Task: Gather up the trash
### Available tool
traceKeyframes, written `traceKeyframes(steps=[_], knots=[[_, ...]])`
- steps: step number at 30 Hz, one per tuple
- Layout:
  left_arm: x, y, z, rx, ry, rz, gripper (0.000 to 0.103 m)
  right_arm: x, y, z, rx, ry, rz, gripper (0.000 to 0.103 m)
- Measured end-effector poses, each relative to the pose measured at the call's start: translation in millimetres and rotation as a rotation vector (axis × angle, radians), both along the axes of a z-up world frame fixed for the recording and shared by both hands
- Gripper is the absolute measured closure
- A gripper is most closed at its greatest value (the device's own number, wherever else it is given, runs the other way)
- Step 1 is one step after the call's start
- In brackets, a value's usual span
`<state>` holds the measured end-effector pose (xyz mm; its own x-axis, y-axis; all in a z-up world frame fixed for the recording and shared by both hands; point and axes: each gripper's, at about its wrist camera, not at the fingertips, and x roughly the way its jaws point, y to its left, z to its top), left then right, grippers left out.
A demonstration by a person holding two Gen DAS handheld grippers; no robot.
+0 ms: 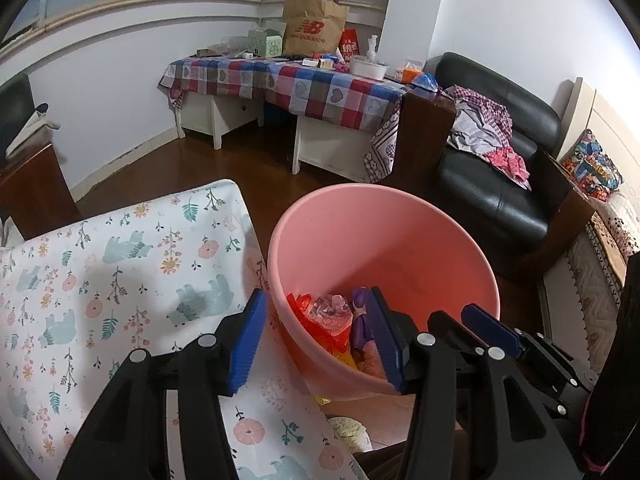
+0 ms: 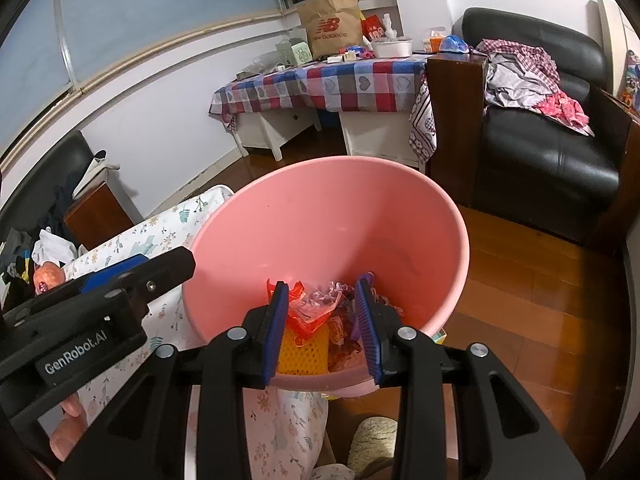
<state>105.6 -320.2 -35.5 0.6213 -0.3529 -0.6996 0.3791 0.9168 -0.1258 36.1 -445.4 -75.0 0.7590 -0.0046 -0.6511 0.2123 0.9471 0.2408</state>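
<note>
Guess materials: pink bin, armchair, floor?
Bin: likely moulded plastic, smooth, matte with a soft sheen. Armchair: black leather or faux leather, glossy highlights on the puffy cushions. Floor: reddish wood boards, varnished, plank seams visible.

Left tool (image 1: 320,336) jaws wide; right tool (image 2: 324,328) jaws apart, empty.

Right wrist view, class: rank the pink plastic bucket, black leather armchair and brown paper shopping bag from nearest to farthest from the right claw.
1. Pink plastic bucket, directly beneath the right claw.
2. Black leather armchair, right.
3. Brown paper shopping bag, on the far table.
</note>
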Motion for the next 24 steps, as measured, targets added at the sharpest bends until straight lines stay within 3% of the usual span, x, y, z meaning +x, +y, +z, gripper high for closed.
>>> traceKeyframes(steps=[24], knots=[[-33, 31, 35, -0.041, -0.079, 0.027, 0.051, -33, 21, 33, -0.040, -0.067, 0.030, 0.067]])
